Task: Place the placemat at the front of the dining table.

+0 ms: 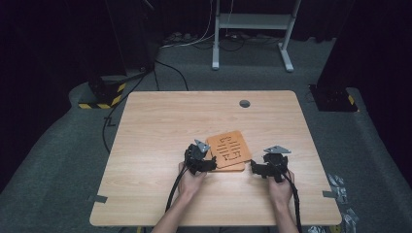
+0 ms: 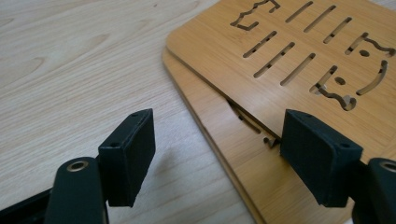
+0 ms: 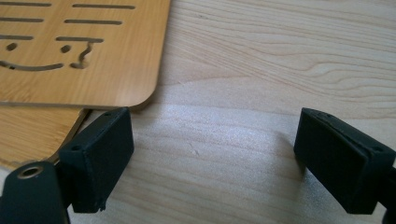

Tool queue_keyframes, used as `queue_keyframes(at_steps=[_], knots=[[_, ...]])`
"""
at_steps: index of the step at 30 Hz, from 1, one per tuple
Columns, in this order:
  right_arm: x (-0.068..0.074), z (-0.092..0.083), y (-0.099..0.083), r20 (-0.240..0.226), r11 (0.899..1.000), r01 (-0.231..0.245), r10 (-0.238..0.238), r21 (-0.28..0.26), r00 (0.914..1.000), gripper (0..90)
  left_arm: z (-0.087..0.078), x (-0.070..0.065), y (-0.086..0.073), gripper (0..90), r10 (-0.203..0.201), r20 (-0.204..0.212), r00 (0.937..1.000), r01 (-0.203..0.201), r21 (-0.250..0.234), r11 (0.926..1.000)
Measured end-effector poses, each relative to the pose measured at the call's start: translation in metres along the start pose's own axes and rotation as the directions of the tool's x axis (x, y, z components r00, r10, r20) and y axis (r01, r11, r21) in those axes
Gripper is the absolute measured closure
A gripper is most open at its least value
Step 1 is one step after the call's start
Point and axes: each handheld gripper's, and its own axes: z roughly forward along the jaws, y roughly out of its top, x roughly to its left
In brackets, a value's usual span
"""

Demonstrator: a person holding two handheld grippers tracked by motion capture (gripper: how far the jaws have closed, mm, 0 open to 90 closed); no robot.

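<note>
Left gripper: I am holding it with jaws spread wide, nothing between them, low over the near-left corner of the two stacked boards. One jaw is standing over bare table, the other is sitting over the lower board's edge; whether it is touching the wood I cannot tell. In the high view this left gripper is lying just beside the stack's left edge.

Right gripper: I am keeping this one spread open as well, gripping nothing, its jaws hovering over bare table with one jaw close to the stack's rounded corner. In the high view the right gripper is sitting just right of the stack, not touching it.

Upper board: an orange-brown wooden sheet with cut-out slots and curled shapes, lying flat and skewed on the lower board, so that the lower one's edge is showing along the near side. In the high view the upper board is resting near the table's middle, between my two grippers.

Table: light wood grain, with a round grey grommet near its far edge.

Beyond: grey carpet, black cables and a white metal frame standing behind the table.
</note>
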Motion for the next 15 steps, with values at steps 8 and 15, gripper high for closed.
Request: queue_keyframes(at_steps=[8, 15], knots=[[-0.0023, -0.0023, -0.0009, -0.008, 1.000, 0.003, -0.003, 0.004, 1.0000, 14.4, -0.0016, -0.0004, 0.0016, 25.9, -0.011, 0.015, 0.9998, 0.011, -0.016, 0.9998], [-0.0097, -0.0091, 0.0027, -0.033, 1.000, -0.021, 0.022, 0.003, 0.9992, 18.9, -0.0083, 0.0071, 0.0018, 25.9, -0.034, 0.035, 0.9988, 0.036, -0.034, 0.9988]])
